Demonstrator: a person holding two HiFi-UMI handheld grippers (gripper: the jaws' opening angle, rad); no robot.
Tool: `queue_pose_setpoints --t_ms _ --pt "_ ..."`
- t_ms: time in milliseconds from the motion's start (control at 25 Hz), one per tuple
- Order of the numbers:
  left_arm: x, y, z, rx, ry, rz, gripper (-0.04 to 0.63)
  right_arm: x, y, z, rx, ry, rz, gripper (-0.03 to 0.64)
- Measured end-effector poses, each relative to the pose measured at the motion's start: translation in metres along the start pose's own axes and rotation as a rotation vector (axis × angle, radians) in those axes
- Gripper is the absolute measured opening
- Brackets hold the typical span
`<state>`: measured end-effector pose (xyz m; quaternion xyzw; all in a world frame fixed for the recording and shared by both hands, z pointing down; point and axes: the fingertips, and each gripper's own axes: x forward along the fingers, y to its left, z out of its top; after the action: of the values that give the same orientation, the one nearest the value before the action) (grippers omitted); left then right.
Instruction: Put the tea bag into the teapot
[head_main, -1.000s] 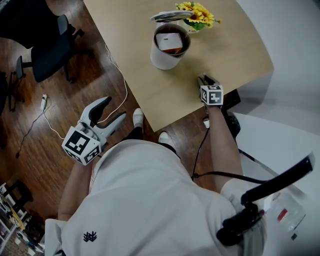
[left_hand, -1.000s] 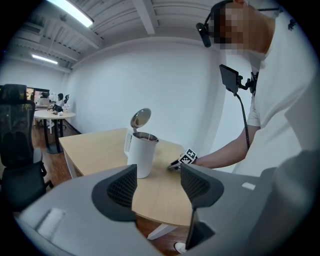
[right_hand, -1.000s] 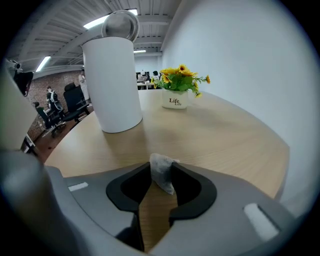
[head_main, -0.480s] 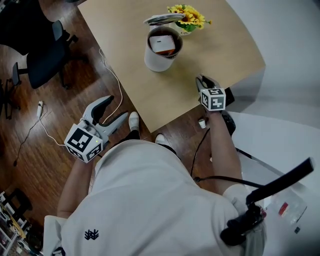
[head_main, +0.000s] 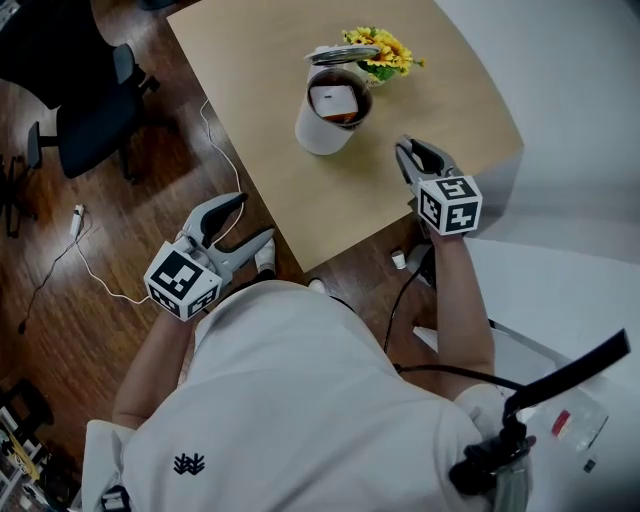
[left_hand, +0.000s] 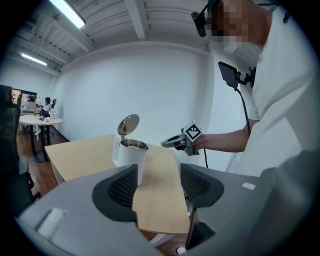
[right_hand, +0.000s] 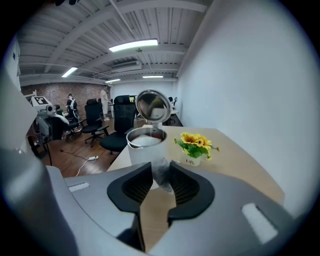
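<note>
Tea bag (right_hand: 162, 176): a pale, translucent pouch pinched between the right gripper's two jaws. It is seen only in the right gripper view and is not yet in the pot.
Right gripper (head_main: 408, 152): jaws clamped on the tea bag. It is held above the near right part of the table (head_main: 250, 90), points toward the teapot, and is clear of it.
Left gripper (head_main: 252, 220): jaws spread apart with nothing between them. It is held over the wooden floor (head_main: 120, 230) just off the table's near edge.
Teapot (head_main: 325, 130): a white cylinder standing upright on the table. Its round metal lid (head_main: 343, 55) is tipped back, so the mouth is open. Something pale and square with an orange edge shows inside, and I cannot tell what it is.
Flowers (head_main: 382, 48): a small pot of yellow blooms just behind the teapot, at its lid side.
Surroundings: a dark office chair (head_main: 90, 110) stands on the floor left of the table.
</note>
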<state>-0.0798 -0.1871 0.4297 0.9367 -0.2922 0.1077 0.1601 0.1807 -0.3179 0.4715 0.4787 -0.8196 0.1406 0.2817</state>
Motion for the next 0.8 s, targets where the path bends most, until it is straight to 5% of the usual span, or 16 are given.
queue_pose_setpoints --t_ms 360,800 --pt "-0.026 0.014 -0.002 -0.011 -0.021 0.025 0.256 0.034 0.045 0.085 -0.113 -0.058 0.088 0.101" --pt "-0.058 0.045 -0.014 -0.041 -0.018 0.072 0.256 0.099 0.059 0.096 -0.144 0.007 0.100 0.101"
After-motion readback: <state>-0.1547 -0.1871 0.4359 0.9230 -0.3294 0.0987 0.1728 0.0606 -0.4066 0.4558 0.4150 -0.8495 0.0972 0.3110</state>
